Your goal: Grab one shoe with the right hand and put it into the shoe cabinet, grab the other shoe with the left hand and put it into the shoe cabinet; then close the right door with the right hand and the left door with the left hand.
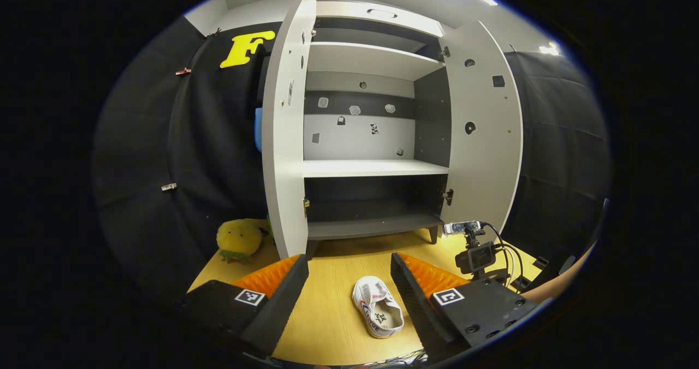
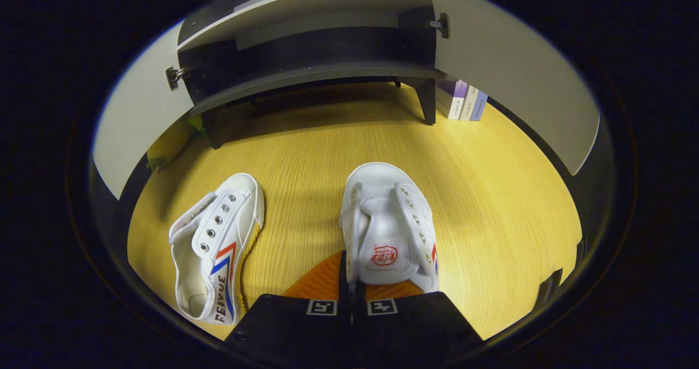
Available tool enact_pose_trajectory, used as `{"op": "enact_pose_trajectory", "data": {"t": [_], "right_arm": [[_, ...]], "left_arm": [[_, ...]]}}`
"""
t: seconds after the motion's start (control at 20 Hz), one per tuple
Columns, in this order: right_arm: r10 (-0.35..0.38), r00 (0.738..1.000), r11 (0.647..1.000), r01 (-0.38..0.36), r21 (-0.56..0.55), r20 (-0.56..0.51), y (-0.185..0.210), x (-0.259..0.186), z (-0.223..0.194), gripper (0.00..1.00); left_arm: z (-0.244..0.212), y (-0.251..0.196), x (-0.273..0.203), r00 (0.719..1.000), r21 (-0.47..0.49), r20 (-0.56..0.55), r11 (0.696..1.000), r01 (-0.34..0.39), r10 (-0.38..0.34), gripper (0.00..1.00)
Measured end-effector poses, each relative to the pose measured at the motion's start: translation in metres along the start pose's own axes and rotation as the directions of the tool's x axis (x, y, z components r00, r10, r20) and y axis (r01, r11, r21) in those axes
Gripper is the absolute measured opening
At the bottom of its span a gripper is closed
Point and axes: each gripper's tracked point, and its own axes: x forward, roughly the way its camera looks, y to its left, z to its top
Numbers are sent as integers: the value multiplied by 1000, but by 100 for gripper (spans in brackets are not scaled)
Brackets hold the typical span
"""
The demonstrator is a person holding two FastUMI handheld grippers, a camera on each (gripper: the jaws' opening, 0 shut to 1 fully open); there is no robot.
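Right gripper [image 2: 352, 281] clenched on white canvas sneaker [image 2: 389, 227], its mate [image 2: 215, 249] lying at nine o'clock on woodgrain floor [image 2: 491, 205]; left gripper [image 1: 349, 273] released before open shoe cabinet [image 1: 371, 168].

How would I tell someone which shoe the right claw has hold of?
Start at the open shoe cabinet on the wooden floor. Two white shoes lie before it. It is the upright shoe, toe toward the cabinet, in the right claw; the other shoe lies tipped sideways.

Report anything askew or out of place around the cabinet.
The shoe on the floor lies tipped on its side, toe angled toward the cabinet, not standing on its sole. The other shoe sits upright in the right gripper. A plush toy sits by the left door. Nothing looks damaged.
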Motion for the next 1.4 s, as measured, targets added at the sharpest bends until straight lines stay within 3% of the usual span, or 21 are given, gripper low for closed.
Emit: {"op": "enact_pose_trajectory", "data": {"t": [0.15,0.4,0.6,0.8,1.15,1.4], "right_arm": [[-1,1000,1000,0,19,25,-3,-8,13,9],[22,994,999,-26,33,108,5,-47,38,5],[61,988,997,-53,-60,143,16,-84,60,5],[95,971,991,-72,-114,219,35,-123,105,5],[164,910,980,-108,-165,381,73,-183,218,5],[192,856,975,-112,-191,480,86,-200,317,5]], "left_arm": [[-1,0,-6,1000,-16,-1,1000,6,-6,95],[-1,-3,-7,1000,1,9,1000,24,-24,95],[-6,-12,-4,998,34,-18,998,58,-57,95],[4,-21,-2,995,2,-5,995,102,-102,95],[21,-12,0,994,51,41,994,96,-98,95],[31,-14,5,995,40,61,996,78,-81,95]]}}
